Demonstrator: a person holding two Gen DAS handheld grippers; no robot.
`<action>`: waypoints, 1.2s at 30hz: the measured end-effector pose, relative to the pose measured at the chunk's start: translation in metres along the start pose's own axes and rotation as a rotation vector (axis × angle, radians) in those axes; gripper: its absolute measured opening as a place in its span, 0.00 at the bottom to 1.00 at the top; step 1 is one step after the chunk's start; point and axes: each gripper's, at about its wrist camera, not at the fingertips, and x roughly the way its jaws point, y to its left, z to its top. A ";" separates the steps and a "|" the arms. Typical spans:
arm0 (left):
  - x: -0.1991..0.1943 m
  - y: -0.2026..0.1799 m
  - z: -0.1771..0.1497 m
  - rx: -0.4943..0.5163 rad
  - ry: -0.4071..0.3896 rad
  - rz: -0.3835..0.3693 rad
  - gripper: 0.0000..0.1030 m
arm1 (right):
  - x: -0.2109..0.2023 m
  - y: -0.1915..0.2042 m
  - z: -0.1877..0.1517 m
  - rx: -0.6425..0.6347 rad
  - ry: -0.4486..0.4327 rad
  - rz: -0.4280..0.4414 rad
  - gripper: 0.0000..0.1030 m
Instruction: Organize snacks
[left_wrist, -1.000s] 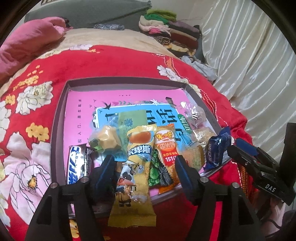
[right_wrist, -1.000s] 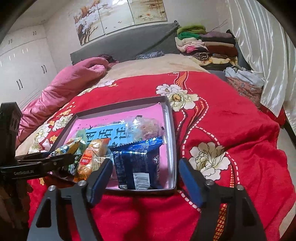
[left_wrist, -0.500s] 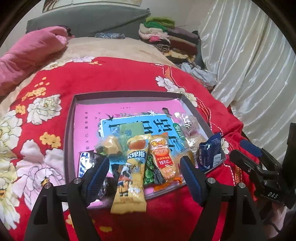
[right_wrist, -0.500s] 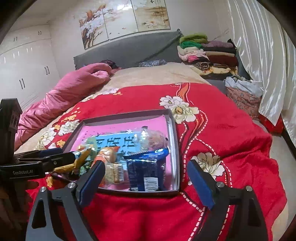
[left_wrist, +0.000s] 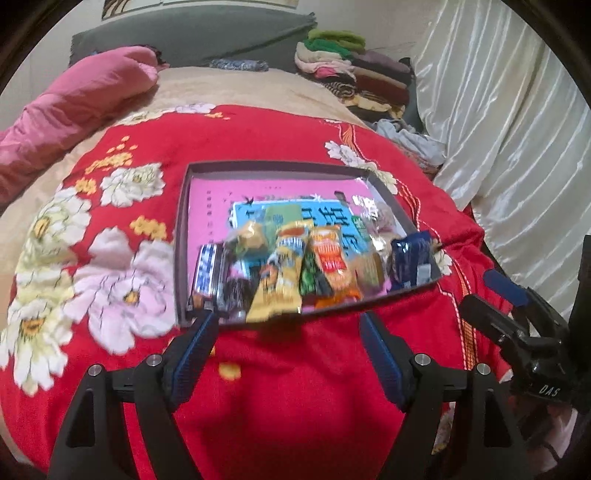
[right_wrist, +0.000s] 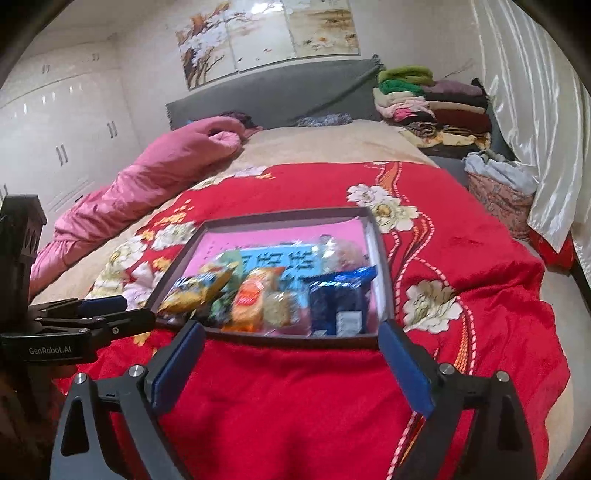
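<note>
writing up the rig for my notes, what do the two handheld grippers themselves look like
Both match: the left gripper and the right gripper have matte black angular frames with triangular cut-outs, round silver bolt heads at the joints, and two fingers faced with ribbed blue pads. White lettering marks the sides: "GenRobot.AI" on the left one, "DAS" on the right. No cables or sleeves are clearly visible.

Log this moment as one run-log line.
left gripper: open, empty | right gripper: opening, empty | snacks: in tray on red blanket
</note>
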 end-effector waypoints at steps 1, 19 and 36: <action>-0.003 -0.001 -0.004 -0.004 0.000 0.003 0.78 | -0.002 0.003 -0.002 -0.004 0.002 0.006 0.93; -0.031 -0.010 -0.042 -0.025 -0.002 0.073 0.78 | -0.019 0.029 -0.027 -0.042 0.025 -0.007 0.97; -0.038 -0.017 -0.049 -0.006 -0.003 0.088 0.78 | -0.018 0.027 -0.035 -0.040 0.047 -0.027 0.97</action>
